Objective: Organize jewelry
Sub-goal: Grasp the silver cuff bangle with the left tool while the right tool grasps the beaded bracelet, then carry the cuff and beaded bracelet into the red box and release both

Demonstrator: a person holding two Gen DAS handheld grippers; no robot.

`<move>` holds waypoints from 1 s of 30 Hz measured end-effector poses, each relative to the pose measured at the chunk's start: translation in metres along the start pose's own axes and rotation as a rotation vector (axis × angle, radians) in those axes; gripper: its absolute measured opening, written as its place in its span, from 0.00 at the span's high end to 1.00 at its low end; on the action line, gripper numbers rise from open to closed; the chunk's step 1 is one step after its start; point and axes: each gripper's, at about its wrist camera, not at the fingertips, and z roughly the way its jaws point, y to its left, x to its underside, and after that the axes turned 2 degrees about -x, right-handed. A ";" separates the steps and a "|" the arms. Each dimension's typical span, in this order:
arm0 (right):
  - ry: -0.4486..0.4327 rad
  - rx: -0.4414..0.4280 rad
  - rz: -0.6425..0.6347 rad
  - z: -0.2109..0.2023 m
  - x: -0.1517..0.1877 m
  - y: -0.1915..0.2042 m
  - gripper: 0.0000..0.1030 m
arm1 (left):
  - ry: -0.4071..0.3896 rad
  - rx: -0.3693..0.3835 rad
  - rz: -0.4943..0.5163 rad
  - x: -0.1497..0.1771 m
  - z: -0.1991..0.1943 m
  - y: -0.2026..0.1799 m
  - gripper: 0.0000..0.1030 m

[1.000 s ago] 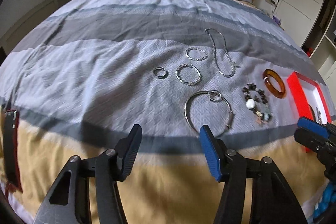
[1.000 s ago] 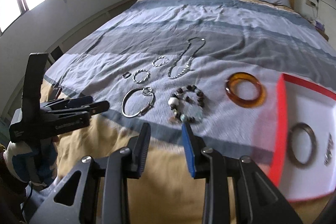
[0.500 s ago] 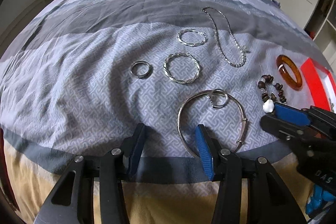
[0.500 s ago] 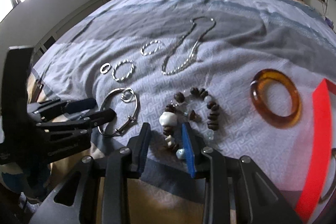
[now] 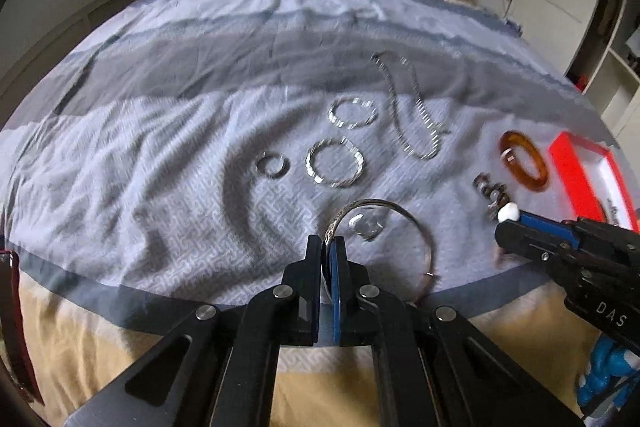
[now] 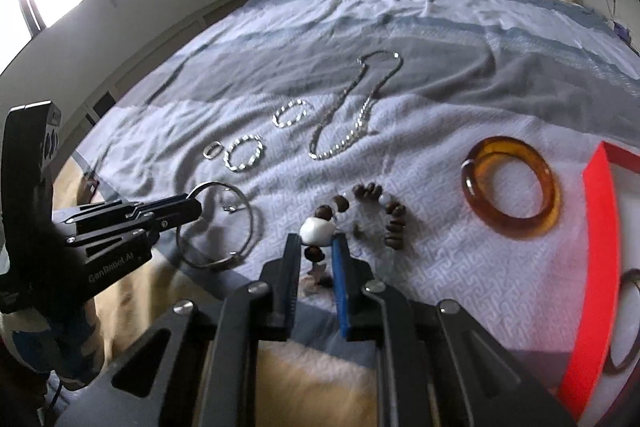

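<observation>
Both grippers closing on jewelry at the near edge of the bed

The left gripper is clamped on the silver bangle; the right gripper has just narrowed around the beaded bracelet (its white bead between the jaws). Lift slowly toward the red tray.

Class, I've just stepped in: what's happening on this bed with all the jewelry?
A person holding a gripper in each hand is sorting jewelry laid out on a bed. The left gripper has just closed its jaws on the rim of the large silver bangle. The right gripper has been closing its jaws on the beaded bracelet. The amber bangle, silver chain and smaller rings lie untouched beside the red tray.
</observation>
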 end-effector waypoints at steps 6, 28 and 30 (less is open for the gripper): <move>-0.056 -0.009 0.017 -0.040 0.004 0.012 0.86 | -0.040 0.001 0.031 -0.006 -0.037 -0.009 0.96; -0.284 0.107 0.090 -0.240 0.065 -0.014 0.86 | -0.115 0.079 0.177 0.013 -0.148 -0.132 0.96; -0.292 0.130 0.110 -0.251 0.069 -0.032 0.86 | -0.112 0.098 0.199 0.009 -0.144 -0.153 0.96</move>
